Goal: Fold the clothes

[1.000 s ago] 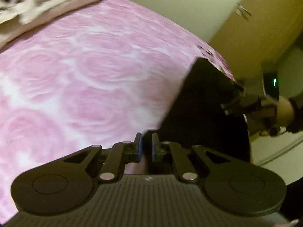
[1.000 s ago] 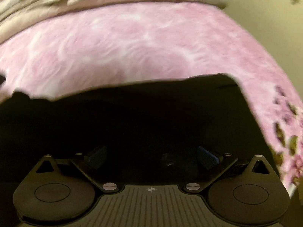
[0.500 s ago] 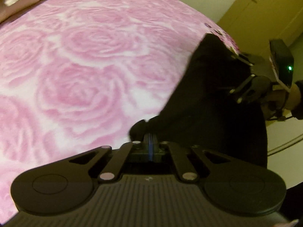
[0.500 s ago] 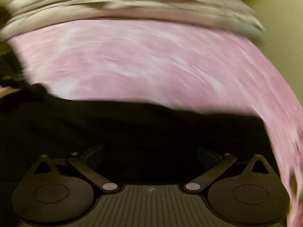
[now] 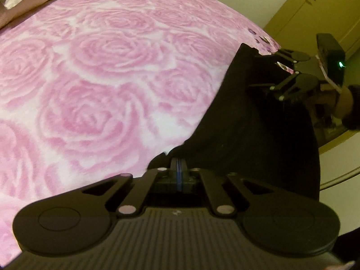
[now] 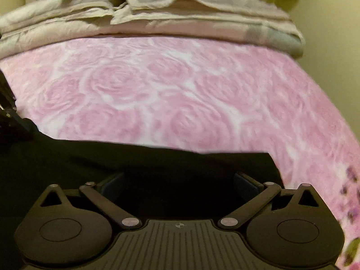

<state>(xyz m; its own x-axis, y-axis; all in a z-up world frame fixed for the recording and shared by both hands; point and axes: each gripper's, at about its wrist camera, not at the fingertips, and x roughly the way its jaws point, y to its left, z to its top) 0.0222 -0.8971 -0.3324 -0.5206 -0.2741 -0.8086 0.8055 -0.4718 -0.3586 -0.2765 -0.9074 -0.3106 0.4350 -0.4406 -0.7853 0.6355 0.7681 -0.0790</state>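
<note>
A black garment (image 5: 247, 123) lies spread on the pink rose bedspread (image 5: 101, 78). My left gripper (image 5: 178, 165) is shut on its near corner, and the cloth bunches around the blue pads. In the same view my right gripper (image 5: 267, 72), held by a hand, sits over the garment's far edge. In the right wrist view my right gripper (image 6: 178, 181) is open, its fingers (image 6: 112, 183) wide apart above the black garment (image 6: 157, 164), with nothing pinched. The garment's straight edge runs across just ahead of it.
Beige folded bedding and pillows (image 6: 146, 15) are piled at the far end of the bed. A wooden wardrobe door (image 5: 315, 11) with a handle stands beyond the bed's right side. The bed's edge (image 6: 346, 191) drops off at the right.
My left gripper has shut on the garment's corner and lifted it a little. The right wrist view has tilted up, so the cloth edge sits lower and the bedding shows.
</note>
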